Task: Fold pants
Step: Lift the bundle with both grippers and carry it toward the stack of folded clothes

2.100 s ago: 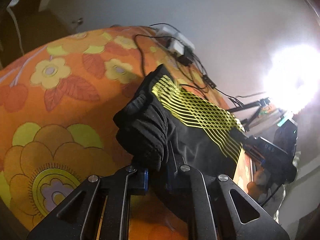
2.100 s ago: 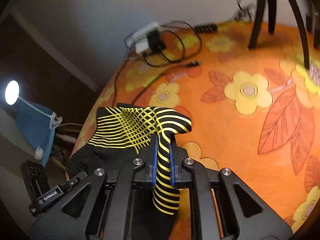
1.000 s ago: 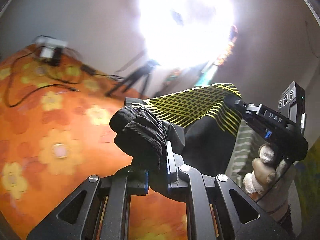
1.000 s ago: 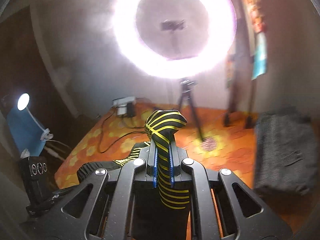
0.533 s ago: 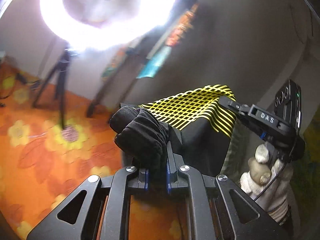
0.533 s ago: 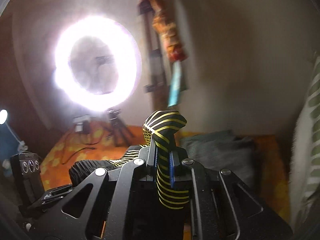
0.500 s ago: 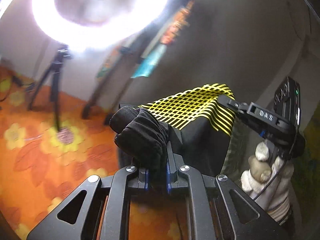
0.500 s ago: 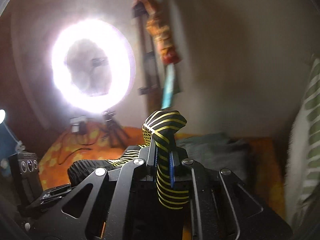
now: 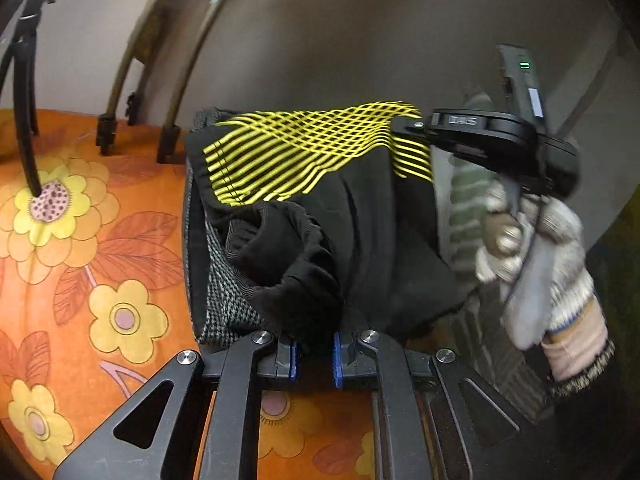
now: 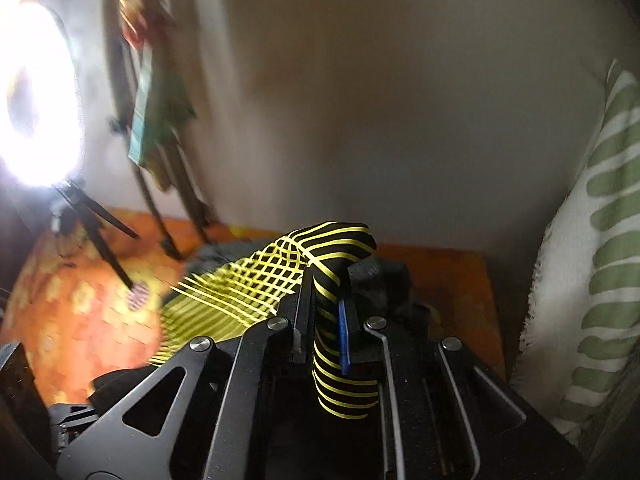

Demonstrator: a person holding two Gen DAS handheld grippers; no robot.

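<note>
Pants (image 9: pixel 360 216) stretched between grippers: left gripper (image 9: pixel 314 354), right gripper (image 10: pixel 326 320) jaws both clamped on fabric.

left claw (image 9: pixel 314 354) pinching black pants (image 9: pixel 340 216) (yellow-striped)

The pants (image 9: pixel 360 220) are black with a band of thin yellow lines crossing into a lattice. Lower left of the left wrist view, the orange sheet (image 9: pixel 60 280) carries yellow flowers and rust-red leaves. A grey houndstooth cloth (image 9: pixel 224 304) lies beneath. At the right edge of the right wrist view, a white cloth (image 10: pixel 600 220) bears green stripes.
</note>
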